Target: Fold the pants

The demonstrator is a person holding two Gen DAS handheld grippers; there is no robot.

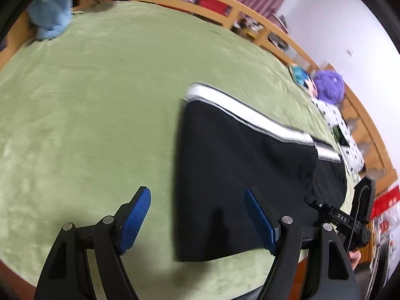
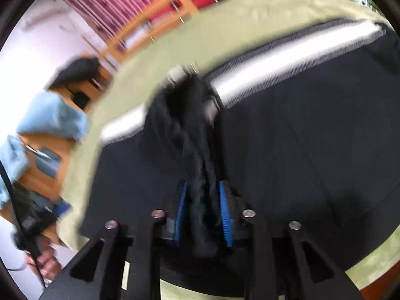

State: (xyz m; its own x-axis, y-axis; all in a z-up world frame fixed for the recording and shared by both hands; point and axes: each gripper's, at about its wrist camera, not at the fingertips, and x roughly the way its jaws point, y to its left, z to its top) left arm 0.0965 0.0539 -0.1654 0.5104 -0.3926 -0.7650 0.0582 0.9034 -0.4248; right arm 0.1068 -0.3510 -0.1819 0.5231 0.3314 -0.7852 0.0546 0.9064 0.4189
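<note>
The black pants (image 1: pixel 240 175) with a white side stripe (image 1: pixel 250 115) lie on a green blanket (image 1: pixel 100 100) spread over what looks like a bed, with a wooden rail (image 1: pixel 252 12) running along the far side. In the left wrist view the pants cover the right part of the blanket, one straight edge facing left, the stripe along the far side. The left tongs (image 1: pixel 197 220) are spread wide and hold nothing; the left blue pad (image 1: pixel 136 220) hangs over bare blanket and the right one (image 1: pixel 260 222) over the black cloth near its near edge. The right tongs (image 2: pixel 203 215) are pressed together on a bunched fold of the pants (image 2: pixel 300 137), the black cloth gathered between the two blue pads (image 2: pixel 225 215) and rising in a ridge away from them. Both views are blurred. A light blue cloth (image 1: pixel 50 12) sits at the far left corner of the blanket, and a purple plush (image 1: pixel 328 85) lies at the right edge
</note>
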